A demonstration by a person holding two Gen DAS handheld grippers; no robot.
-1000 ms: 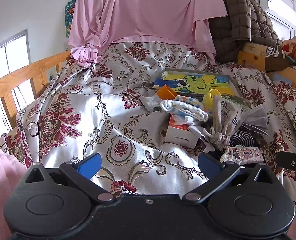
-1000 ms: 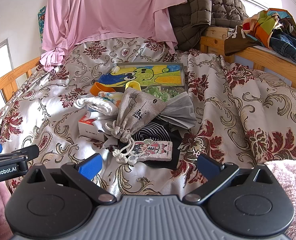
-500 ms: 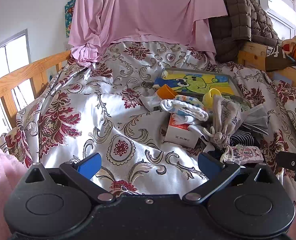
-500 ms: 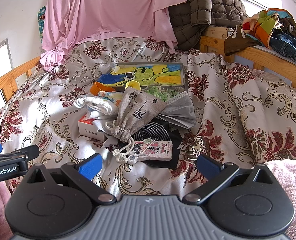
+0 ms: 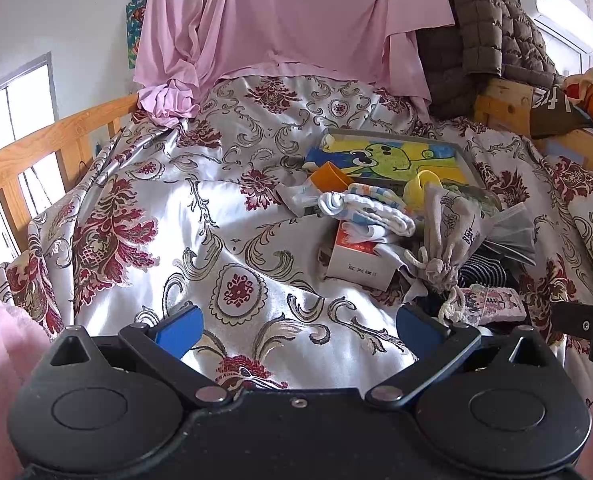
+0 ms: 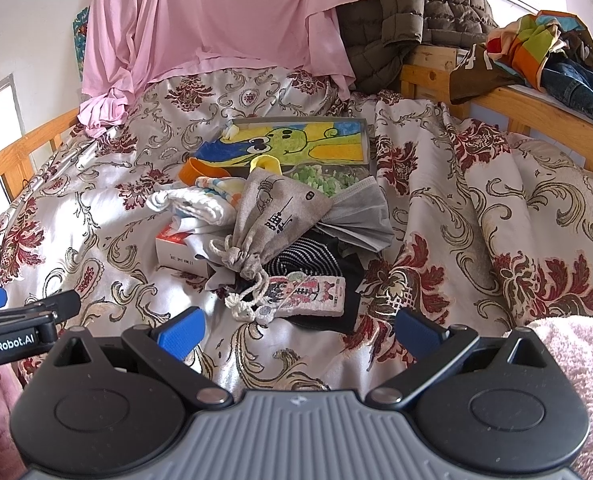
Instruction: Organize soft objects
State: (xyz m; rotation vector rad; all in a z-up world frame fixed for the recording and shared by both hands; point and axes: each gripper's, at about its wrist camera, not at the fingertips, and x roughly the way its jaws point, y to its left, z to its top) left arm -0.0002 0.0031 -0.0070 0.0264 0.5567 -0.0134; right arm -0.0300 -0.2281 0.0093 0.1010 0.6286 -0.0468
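Observation:
A heap of soft things lies mid-bed on the floral cover. A grey drawstring pouch [image 6: 274,216] [image 5: 450,228] tops it, with a grey face mask [image 6: 358,216] to its right, white and striped socks [image 6: 200,202] [image 5: 370,208] to its left, a dark striped cloth [image 6: 310,258] below, and a pink patterned sock [image 6: 306,294] [image 5: 492,302] nearest me. My right gripper [image 6: 298,326] stands open just short of the pink sock. My left gripper [image 5: 298,326] is open over bare cover, left of the heap. Both hold nothing.
A grey tray [image 6: 370,148] with a cartoon picture lies behind the heap, with orange [image 6: 196,170] and yellow [image 6: 266,164] cups and a small white box [image 6: 180,254]. Wooden rails [image 5: 36,148] [image 6: 536,108] edge the bed. Pink cloth [image 6: 224,24] and a brown jacket [image 6: 416,12] hang behind.

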